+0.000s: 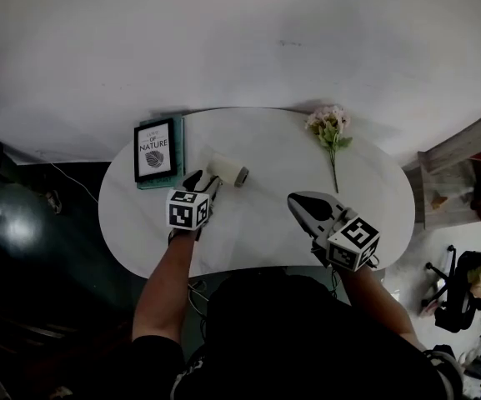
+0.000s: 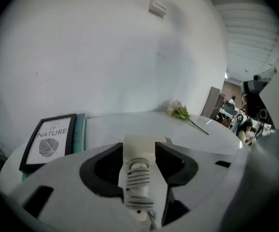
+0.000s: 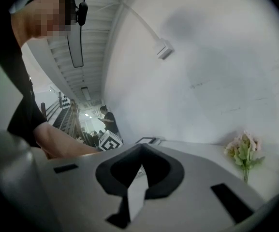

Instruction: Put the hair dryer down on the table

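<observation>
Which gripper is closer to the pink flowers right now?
Right. The right gripper is close beside the stem end of the flowers. The left gripper is farther off to their left, its jaws closing with the hair dryer between them.

1. The framed picture (image 1: 154, 149) lies on a book (image 1: 179, 144) at the back left of the table (image 1: 273, 165).
2. The hair dryer (image 1: 226, 171) lies on the table just right of the book.
3. The left gripper (image 1: 202, 180) is before the dryer, its closing jaws either side of the handle.
4. The flower (image 1: 330, 132) lies at the back right, well apart from the dryer.
5. The right gripper (image 1: 303, 202) is at the front right, before the flower.
</observation>
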`<state>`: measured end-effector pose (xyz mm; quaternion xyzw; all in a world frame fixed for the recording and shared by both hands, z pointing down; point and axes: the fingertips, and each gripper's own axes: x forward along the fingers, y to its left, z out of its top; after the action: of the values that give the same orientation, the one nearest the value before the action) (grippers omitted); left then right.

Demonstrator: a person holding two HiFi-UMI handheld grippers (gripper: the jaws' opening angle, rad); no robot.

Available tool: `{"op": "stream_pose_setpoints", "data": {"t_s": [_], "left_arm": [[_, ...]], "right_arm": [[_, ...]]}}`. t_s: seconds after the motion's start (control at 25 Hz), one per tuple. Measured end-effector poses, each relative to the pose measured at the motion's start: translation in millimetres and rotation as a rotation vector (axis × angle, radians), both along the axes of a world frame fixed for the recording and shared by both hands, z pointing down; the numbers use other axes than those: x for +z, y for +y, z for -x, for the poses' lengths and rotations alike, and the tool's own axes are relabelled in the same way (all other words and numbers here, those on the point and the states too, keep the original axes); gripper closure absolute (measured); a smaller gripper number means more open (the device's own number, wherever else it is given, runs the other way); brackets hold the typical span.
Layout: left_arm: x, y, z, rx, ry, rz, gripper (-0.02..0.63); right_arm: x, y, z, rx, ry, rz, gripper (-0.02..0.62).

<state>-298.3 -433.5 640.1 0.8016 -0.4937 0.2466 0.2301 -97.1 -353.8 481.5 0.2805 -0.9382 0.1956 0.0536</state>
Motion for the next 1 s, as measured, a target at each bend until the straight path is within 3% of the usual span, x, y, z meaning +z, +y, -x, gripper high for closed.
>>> {"op": "stream_pose_setpoints", "data": {"t_s": [0.2, 0.36, 0.52, 0.76, 1.0], "left_arm": [[-56.5, 6.6, -3.2, -0.067, 0.04, -0.14, 0.416], [-111.3, 16.5, -9.9, -0.12, 0.043, -0.255, 0.516], [-154.2, 30.5, -6.6, -0.193, 0.062, -0.351, 0.562], [-184.2, 55.2, 13.7, -0.286, 0.083, -0.415, 0.595], [-206.4, 86.9, 40.7, -0.32, 0.088, -0.478, 0.598]], "right_arm": [[-9.8, -2.8, -3.3, -0.053, -0.017, -0.03, 0.589], [-20.7, -3.4, -6.6, -0.097, -0.033, -0.058, 0.589], [-27.5, -4.6, -8.7, -0.124, -0.032, -0.077, 0.589], [-37.1, -2.9, -6.8, -0.127, -0.053, -0.092, 0.589], [-58.7, 5.8, 3.4, -0.104, -0.068, -0.15, 0.589]]}}
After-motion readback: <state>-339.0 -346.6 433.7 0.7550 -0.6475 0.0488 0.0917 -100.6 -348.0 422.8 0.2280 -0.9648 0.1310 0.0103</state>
